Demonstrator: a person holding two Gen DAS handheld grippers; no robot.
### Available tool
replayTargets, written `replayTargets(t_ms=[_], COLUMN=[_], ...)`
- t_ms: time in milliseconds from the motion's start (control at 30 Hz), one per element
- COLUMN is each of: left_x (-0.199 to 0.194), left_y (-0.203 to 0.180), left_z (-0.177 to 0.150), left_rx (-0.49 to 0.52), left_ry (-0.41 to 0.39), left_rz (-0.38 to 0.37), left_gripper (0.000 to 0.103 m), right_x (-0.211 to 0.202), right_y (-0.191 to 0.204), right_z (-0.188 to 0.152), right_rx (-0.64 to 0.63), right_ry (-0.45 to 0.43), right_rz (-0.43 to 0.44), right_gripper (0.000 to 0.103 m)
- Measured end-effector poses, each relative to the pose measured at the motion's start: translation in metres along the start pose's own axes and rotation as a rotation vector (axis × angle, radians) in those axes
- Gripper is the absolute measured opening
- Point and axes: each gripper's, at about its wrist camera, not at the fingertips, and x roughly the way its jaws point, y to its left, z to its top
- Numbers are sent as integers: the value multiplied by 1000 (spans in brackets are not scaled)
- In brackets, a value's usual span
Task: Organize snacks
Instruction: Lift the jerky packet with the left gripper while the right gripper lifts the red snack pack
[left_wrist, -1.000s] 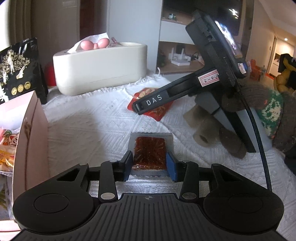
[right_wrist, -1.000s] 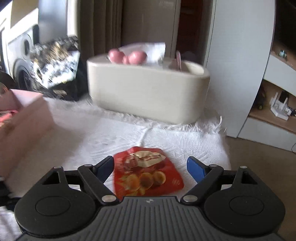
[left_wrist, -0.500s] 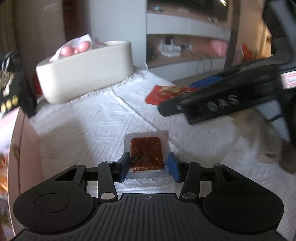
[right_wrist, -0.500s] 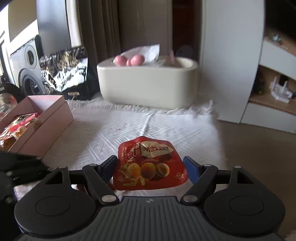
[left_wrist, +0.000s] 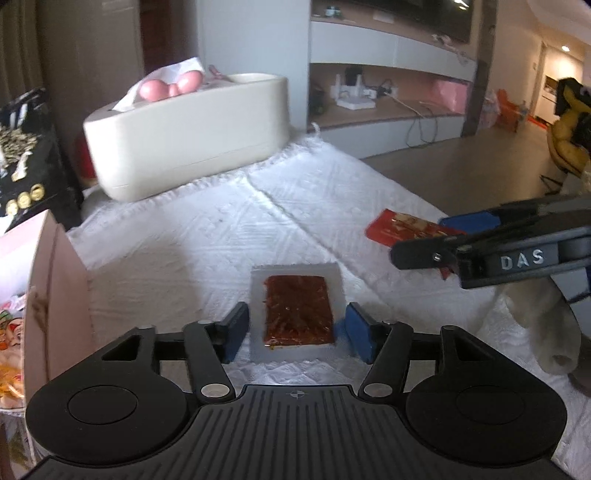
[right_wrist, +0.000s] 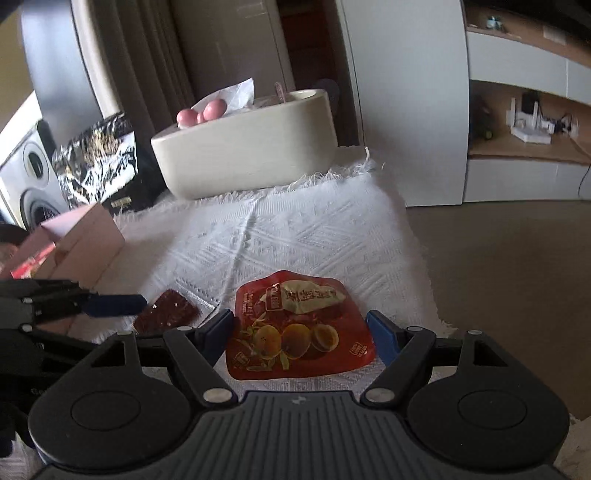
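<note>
The left tongs (left_wrist: 293, 330) stood open astride the clear packet of dried meat (left_wrist: 297, 310) and the right tongs (right_wrist: 300, 338) open astride the red fruit pouch (right_wrist: 297, 332), both flat on the white cloth (left_wrist: 207, 236), where closing pads might pinch cloth or slide off thin edges.
</note>
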Motion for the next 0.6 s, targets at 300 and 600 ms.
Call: replayTargets(t_ms=[300, 600], left_x=[7, 6], left_y=[-6, -10], left_z=[5, 8], left_rx=[-20, -12], left_ry=[19, 27], left_rz=[12, 26], left_gripper=[72, 66], right_x=[-1, -3], right_y=[0, -5], right_z=[0, 0], right_rx=[14, 39], right_ry=[-5, -18], right_rz=[1, -6], right_gripper=[78, 78])
